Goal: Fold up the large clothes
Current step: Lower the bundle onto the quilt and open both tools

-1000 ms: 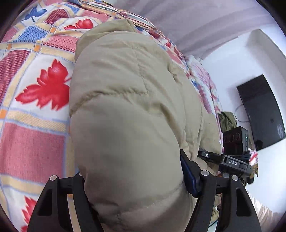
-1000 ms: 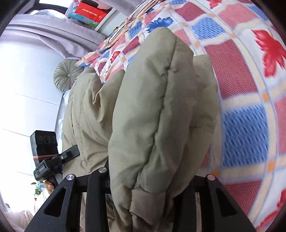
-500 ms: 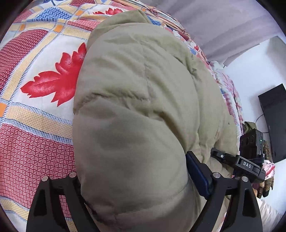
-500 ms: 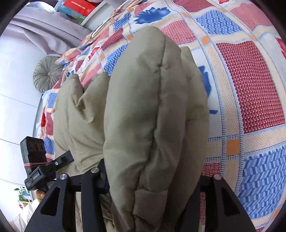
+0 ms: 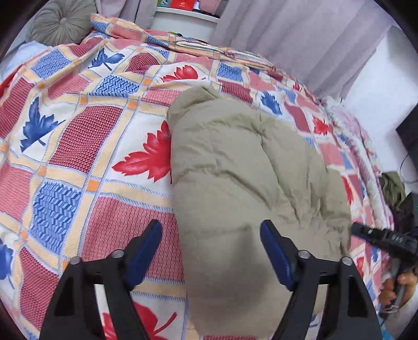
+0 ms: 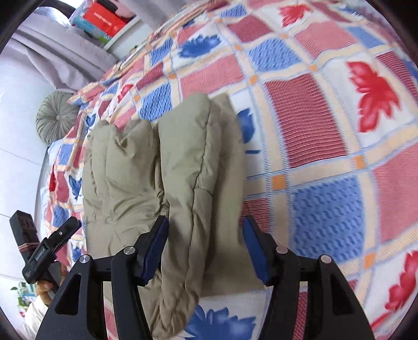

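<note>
A beige puffy jacket [image 5: 235,170] lies folded in thick padded layers on the patterned bedspread [image 5: 86,136]. My left gripper [image 5: 210,226] hovers over its near end with jaws wide and closing; the blue pads [image 5: 146,245] stand apart from the fabric, the left one over the bedspread. In the right wrist view the jacket [image 6: 183,162] shows two rolled lobes. My right gripper [image 6: 205,221] straddles the right lobe, its jaws closing, with the pads [image 6: 254,243] not pressing on it. Each view shows the other gripper at its edge.
A round grey-green cushion [image 6: 53,120] sits at the head of the bed beside a white shelf with coloured boxes [image 6: 104,18]. Grey curtains [image 5: 300,39] hang behind. A dark screen [image 5: 410,136] is on the wall, with dark clothes [image 5: 392,185] past the bed edge.
Both grippers let go of the jacket and pulled back from it. The jacket, which filled both views between the jaws, now lies on the bedspread farther off.
</note>
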The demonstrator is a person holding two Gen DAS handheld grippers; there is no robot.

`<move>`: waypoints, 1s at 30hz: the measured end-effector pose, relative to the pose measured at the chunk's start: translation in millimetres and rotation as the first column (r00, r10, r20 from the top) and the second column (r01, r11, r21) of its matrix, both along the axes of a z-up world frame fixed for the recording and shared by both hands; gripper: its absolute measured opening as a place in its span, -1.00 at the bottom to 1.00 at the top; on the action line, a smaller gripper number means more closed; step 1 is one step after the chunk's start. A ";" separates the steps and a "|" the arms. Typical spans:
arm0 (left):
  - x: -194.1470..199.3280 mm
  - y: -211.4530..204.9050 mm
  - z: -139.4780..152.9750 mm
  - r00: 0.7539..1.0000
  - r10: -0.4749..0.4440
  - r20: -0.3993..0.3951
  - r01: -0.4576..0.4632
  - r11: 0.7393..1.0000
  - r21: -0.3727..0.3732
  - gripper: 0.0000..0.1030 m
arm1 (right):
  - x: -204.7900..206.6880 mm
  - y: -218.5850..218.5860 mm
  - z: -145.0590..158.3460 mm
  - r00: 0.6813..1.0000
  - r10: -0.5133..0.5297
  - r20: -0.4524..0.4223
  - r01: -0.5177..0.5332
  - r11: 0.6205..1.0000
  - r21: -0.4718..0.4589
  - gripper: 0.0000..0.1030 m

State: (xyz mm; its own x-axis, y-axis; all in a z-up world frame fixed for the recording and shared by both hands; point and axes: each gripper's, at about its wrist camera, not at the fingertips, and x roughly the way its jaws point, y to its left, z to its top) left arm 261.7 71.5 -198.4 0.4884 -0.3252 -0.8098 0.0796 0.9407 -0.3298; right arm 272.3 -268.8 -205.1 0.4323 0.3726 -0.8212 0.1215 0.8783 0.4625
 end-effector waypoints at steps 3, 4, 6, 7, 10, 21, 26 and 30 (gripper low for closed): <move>-15.4 -10.3 -2.9 1.000 -0.014 -0.002 0.014 0.998 0.053 0.52 | -19.7 9.4 22.2 0.997 0.030 0.075 -0.029 0.999 -0.020 -0.29; -17.9 -16.3 -7.4 1.000 -0.014 -0.006 0.015 0.997 0.074 0.52 | -27.1 13.8 28.2 0.994 0.056 0.095 -0.054 0.998 -0.028 -0.31; -20.4 -24.2 -17.2 0.999 -0.021 -0.024 0.023 0.997 0.075 0.52 | -27.1 37.3 33.6 0.984 0.134 0.120 -0.128 0.990 -0.058 -0.31; -20.6 -29.0 -22.1 0.999 -0.029 -0.030 0.031 0.997 0.076 0.52 | -22.5 50.6 32.8 0.978 0.171 0.123 -0.162 0.984 -0.078 -0.31; -22.1 -41.7 -31.9 0.999 -0.042 -0.028 0.045 0.992 0.119 0.56 | -18.1 79.7 16.3 0.963 0.254 0.094 -0.234 0.955 -0.182 -0.32; -26.0 -49.0 -43.1 0.996 -0.023 -0.082 0.033 0.991 0.128 0.69 | -37.8 65.8 -60.2 0.988 0.146 -0.043 -0.150 0.979 -0.139 -0.35; -28.8 -52.3 -30.8 0.995 -0.015 -0.097 0.031 0.986 0.162 0.69 | -40.1 59.5 -49.6 0.988 0.139 -0.061 -0.146 0.982 -0.120 -0.34; -30.4 -52.8 -25.3 0.994 0.002 -0.110 0.017 0.985 0.170 0.69 | -42.9 55.5 -43.5 0.989 0.123 -0.082 -0.131 0.986 -0.107 -0.31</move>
State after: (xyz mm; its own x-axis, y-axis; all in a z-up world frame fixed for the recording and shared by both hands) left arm 231.3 18.7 -223.7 0.3918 -0.1815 -0.9020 0.0590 0.9833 -0.1722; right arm 229.4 -213.3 -248.6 0.3234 0.3242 -0.8890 0.0363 0.9345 0.3540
